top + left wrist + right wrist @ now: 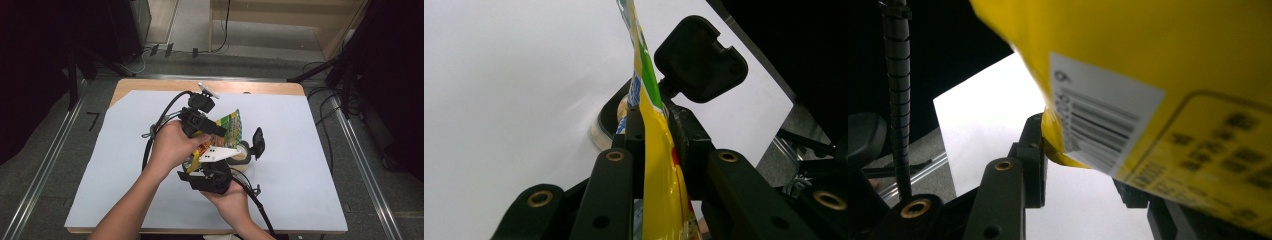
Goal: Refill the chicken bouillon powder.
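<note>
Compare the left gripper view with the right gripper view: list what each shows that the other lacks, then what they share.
Left gripper view: the yellow and green plastic snack bag edge-on between the jaws, and a round clear container on the sheet behind it. Right gripper view: the bag's white barcode label and a black ribbed cable. Both: the bag gripped, over the white paper sheet.

Looks forward and down from above the near side, taking in the whole white-covered table (300, 150) and the floor beyond. Rides the left gripper (651, 150), staring along its black jaws, very close to the yellow packet (659, 170). Rides the right gripper (1083, 165), closer still to that packet (1158, 65), its barcode blurred. Shared by all three: packet and white table cover.
</note>
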